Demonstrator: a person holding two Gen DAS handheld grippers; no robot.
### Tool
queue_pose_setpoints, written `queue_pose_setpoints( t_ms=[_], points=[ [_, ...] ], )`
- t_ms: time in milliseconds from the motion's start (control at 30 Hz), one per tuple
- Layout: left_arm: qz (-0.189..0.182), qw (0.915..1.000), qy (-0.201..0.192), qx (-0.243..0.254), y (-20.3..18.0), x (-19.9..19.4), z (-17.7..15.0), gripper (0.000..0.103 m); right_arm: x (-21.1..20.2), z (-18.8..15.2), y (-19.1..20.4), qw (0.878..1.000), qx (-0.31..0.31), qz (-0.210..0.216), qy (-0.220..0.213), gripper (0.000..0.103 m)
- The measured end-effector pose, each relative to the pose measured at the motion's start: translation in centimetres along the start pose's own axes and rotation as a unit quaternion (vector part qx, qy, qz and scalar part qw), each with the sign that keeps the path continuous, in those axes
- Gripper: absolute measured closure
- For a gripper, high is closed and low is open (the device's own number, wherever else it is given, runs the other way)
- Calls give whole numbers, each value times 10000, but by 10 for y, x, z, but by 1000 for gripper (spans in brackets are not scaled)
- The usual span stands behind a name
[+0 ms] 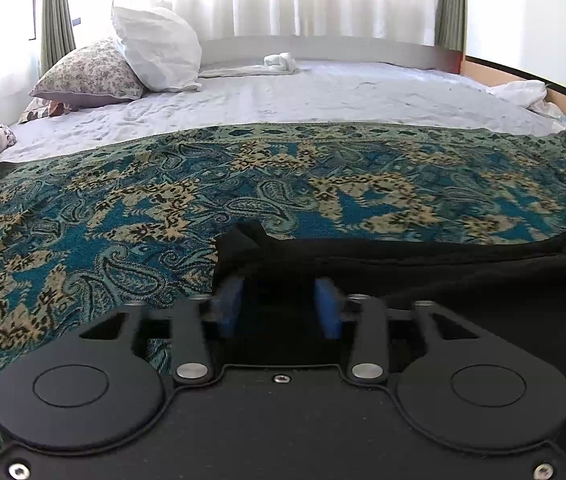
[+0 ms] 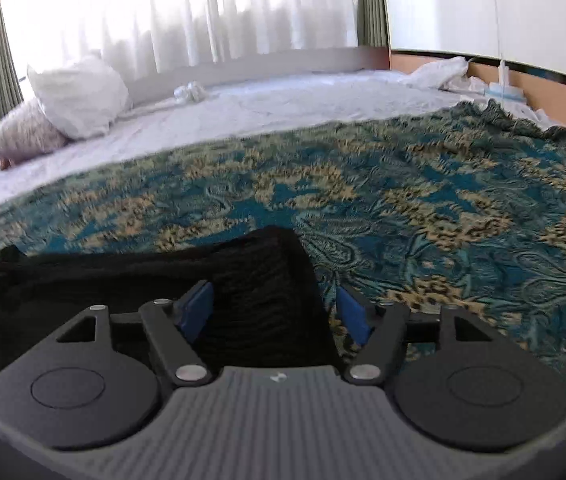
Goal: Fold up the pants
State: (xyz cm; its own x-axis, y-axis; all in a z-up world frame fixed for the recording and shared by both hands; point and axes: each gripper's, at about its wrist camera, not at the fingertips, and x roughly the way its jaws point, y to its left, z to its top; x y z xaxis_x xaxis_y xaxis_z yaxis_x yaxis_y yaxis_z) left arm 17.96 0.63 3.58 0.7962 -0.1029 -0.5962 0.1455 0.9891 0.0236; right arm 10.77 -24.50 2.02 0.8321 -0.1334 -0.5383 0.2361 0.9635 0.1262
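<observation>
left wrist: low, near blanket (image 1: 123, 208) | right wrist: same | shared: pillows (image 2: 79, 96)

paisley blanket (image 1: 123, 208) over white sheet (image 1: 283, 96) | white pillow (image 1: 155, 48) atop floral pillow (image 1: 87, 76) | curtains (image 2: 163, 12)

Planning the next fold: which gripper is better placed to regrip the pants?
Left, marginally. The left gripper has the black pants fully between its open blue pads. The right gripper straddles only the edge, one pad over the bedspread.
</observation>
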Motion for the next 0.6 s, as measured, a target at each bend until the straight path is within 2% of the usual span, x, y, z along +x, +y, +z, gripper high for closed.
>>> queue_pose_setpoints(
  t_ms=[67,167,300,433,600],
  points=[
    [-115,9999,-62,-17,-2,-14,-1,53,-18,-4,3,9996,-161,-43,-219,22],
    [-130,9996,-241,-50,-8,-43,-9,45,-43,-10,12,9972,-461,-181,-564,20],
    [-166,9974,-693,-89,-15,-90,-37,39,-75,-23,23,9943,-647,15,-842,18],
    [-176,9970,-743,-115,-23,-119,-70,40,-91,-42,43,9912,-948,347,-853,18],
    [67,9985,-530,147,-31,-127,-106,53,-98,-68,68,9858,-1368,640,-729,19]
  ],
)
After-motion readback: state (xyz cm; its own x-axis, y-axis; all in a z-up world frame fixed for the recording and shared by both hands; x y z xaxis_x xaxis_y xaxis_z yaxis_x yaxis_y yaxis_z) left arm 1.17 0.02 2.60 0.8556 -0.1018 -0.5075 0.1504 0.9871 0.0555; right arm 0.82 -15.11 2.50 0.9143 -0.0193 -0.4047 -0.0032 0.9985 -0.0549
